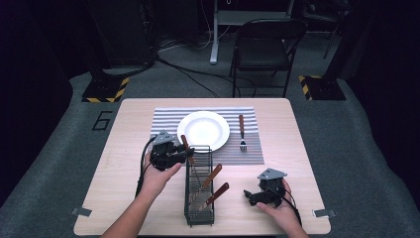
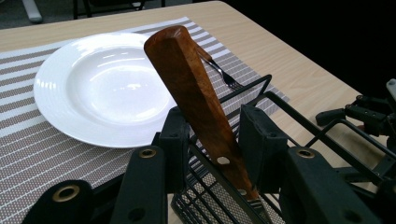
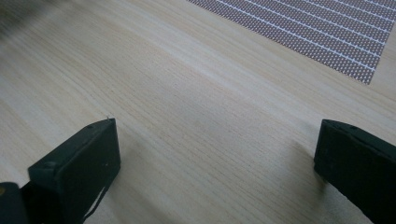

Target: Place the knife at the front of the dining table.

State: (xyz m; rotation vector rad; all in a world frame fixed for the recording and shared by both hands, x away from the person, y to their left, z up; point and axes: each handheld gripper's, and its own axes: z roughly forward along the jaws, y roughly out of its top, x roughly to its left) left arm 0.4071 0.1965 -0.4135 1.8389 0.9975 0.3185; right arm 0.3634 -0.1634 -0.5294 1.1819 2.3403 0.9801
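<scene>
**Left gripper at a wooden handle in the wire caddy**

We take the wire caddy point(image 1: 199, 186) near the front edge of the table point(image 1: 124, 129) as our landmark. Well to its left, beyond the table's edge, a large "6" point(image 1: 101, 120) is marked on the grey floor; it is the only writing we can read.

Just left of the caddy's far end we see the left gripper point(image 1: 190, 154), in the left hand point(image 1: 157, 178). Its jaws stand on either side of a wooden-handled utensil point(image 2: 198, 100) that leans in the caddy's far end. In the left gripper view the jaws are narrow around the handle; one pad seems to touch it, but we cannot tell whether both press on it. That view also shows two rivets in the handle, which the high view is too small to give.

Inside the caddy, nearer the front, two more wooden handles point(image 1: 214, 184) lean to the right.

Behind the caddy lies a striped placemat point(image 1: 168, 119) with a white plate point(image 1: 203, 130) on it. Right of the plate rests a fork point(image 1: 242, 133).

To the right of the caddy's near end, the right gripper point(image 1: 251, 195) sits low over the table in the right hand point(image 1: 280, 210). The right gripper view shows its jaws wide apart over bare wood, with a corner of the placemat beyond.
</scene>
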